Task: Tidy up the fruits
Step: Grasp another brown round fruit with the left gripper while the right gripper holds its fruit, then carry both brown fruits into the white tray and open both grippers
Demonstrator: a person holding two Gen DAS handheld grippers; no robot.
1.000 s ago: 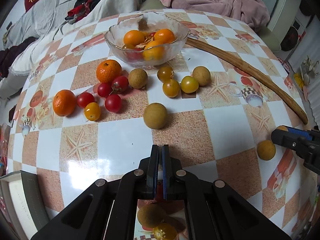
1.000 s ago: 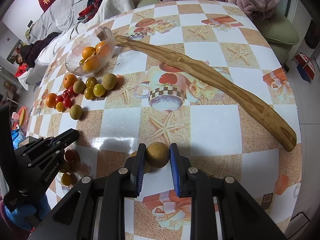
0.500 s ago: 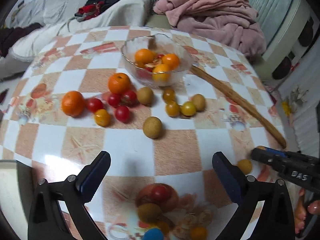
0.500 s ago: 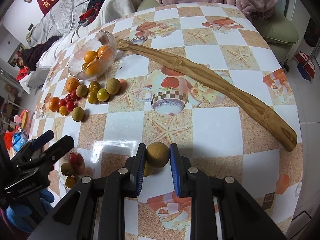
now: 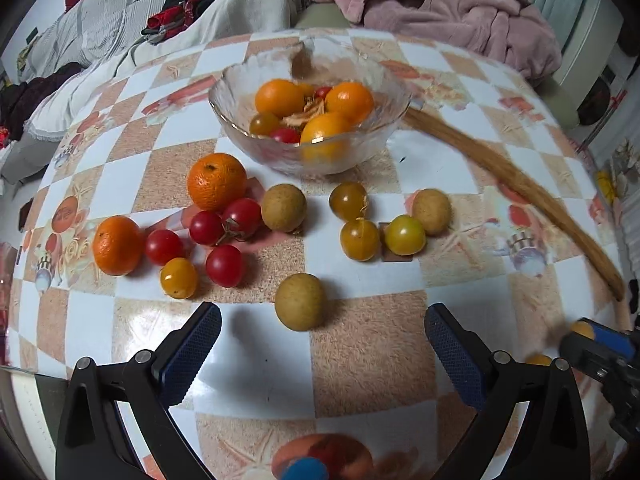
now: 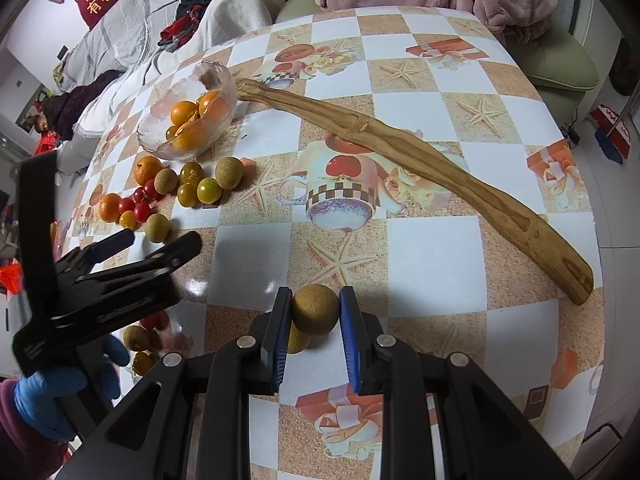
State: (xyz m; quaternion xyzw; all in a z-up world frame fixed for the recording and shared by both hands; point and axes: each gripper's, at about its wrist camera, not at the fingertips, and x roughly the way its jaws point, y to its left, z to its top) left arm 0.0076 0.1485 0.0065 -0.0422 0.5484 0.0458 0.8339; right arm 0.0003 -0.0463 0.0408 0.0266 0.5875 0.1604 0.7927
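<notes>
My left gripper (image 5: pixel 323 314) stands open wide just above the table, with a brown longan (image 5: pixel 300 302) right ahead of its fingertips and untouched. Beyond it lie two oranges (image 5: pixel 217 181), red cherry tomatoes (image 5: pixel 224 265), yellow tomatoes (image 5: pixel 405 235) and more longans (image 5: pixel 283 208). The glass bowl (image 5: pixel 224 92) at the back holds oranges and small tomatoes. My right gripper (image 6: pixel 315 296) is shut on another brown longan (image 6: pixel 314 312), with a yellowish fruit (image 6: pixel 298 340) just behind it. In the right wrist view the left gripper (image 6: pixel 160 240) is at the left, near the fruit cluster.
A long curved wooden stick (image 6: pixel 420 160) runs from the bowl (image 6: pixel 216 76) to the table's right side. A few small fruits (image 6: pixel 136 338) lie near the front edge, by a blue-gloved hand (image 6: pixel 48 400). Bedding and a pink blanket (image 5: pixel 440 4) lie past the table.
My left gripper went from shut to wide open and moved closer to the lone longan. The right gripper has kept still, shut on its longan.
</notes>
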